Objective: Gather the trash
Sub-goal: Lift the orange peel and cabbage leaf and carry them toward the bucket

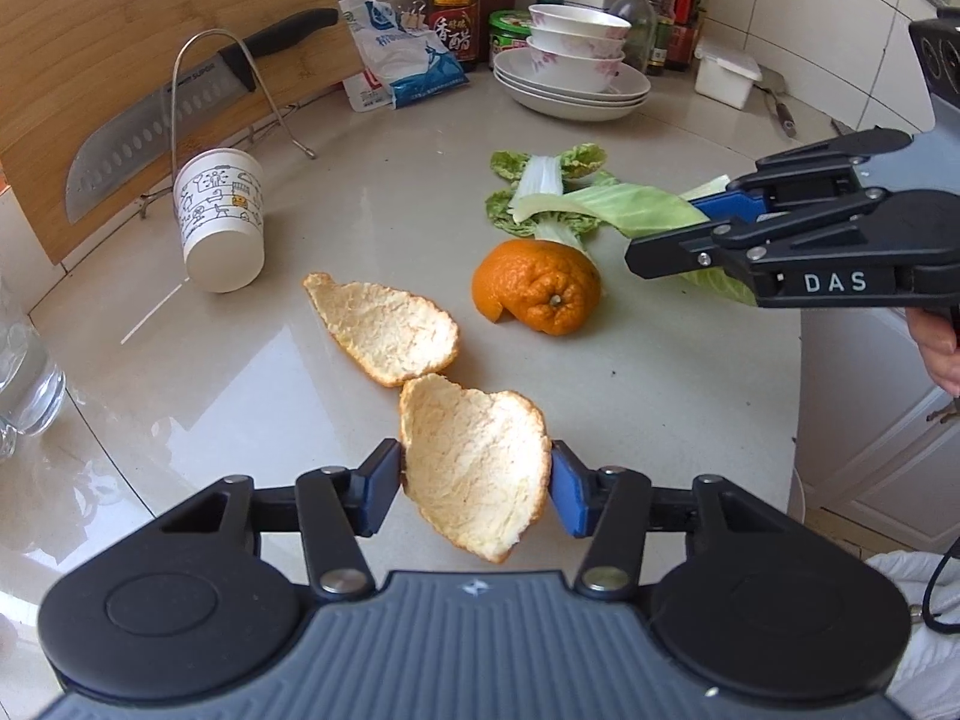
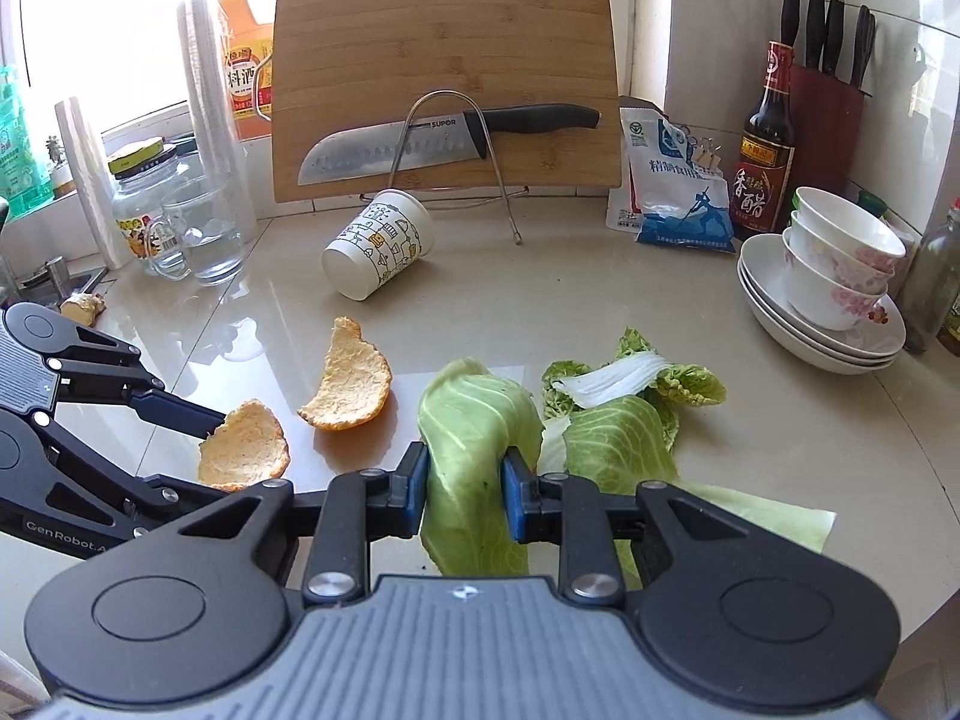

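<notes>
Two scraps are gripped at once: the left gripper [image 1: 475,480] clamps an orange peel [image 1: 477,465] at lower centre, and the right gripper [image 2: 466,489] pinches a cabbage leaf [image 2: 474,450], likely for binning together. More peel [image 1: 384,330] lies mid-frame.

— Left gripper [image 1: 475,483]?
— Low over the worktop [image 1: 660,396], its blue pads [image 1: 567,495] pressed against both edges of a peel [image 1: 480,462].
— And the right gripper [image 2: 465,489]?
— Reaching in from the right side, pads [image 2: 516,495] clamped on a cabbage leaf [image 2: 474,456]. A hand [image 1: 939,345] shows behind its grip.
</notes>
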Available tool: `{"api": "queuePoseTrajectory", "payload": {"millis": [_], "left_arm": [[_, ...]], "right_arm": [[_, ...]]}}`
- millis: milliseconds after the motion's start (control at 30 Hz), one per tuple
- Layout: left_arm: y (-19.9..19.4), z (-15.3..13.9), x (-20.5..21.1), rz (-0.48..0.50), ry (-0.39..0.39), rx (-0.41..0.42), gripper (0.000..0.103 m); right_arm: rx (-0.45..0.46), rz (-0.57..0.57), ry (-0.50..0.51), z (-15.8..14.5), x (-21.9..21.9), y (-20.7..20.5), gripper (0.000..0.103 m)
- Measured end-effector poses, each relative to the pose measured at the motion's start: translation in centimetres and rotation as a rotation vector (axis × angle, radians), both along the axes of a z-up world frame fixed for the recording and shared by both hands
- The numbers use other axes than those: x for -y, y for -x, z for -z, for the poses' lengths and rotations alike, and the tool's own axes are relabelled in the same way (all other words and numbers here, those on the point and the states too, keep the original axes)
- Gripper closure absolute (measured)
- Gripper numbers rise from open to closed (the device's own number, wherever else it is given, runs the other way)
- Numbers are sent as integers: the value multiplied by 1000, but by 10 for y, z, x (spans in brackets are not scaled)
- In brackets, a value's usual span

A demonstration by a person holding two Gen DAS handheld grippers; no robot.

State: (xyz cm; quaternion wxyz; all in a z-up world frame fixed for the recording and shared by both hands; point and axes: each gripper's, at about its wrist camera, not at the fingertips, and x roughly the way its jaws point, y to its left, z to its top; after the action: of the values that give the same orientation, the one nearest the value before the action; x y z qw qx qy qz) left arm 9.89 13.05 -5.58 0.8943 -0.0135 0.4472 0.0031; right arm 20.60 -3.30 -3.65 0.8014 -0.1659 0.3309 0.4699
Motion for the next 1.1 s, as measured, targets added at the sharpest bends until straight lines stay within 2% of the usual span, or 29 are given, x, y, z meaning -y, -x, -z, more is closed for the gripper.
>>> {"api": "queuePoseTrajectory", "payload": {"millis": [233,467,867,1100], "left_arm": [[5,-13,20,106,-5,-16,52],[-1,-22,51,223,-15,-8,53],[-35,-25,124,471,12,16,53],[-54,-23,167,597,28,34,54]], "right_arm": [[5,20,-5,-6,30,19,73],[-3,108,-10,-5,72,32,73],[-12,392,10,0,167,51,73],[-27,555,65,23,217,54,73]]}}
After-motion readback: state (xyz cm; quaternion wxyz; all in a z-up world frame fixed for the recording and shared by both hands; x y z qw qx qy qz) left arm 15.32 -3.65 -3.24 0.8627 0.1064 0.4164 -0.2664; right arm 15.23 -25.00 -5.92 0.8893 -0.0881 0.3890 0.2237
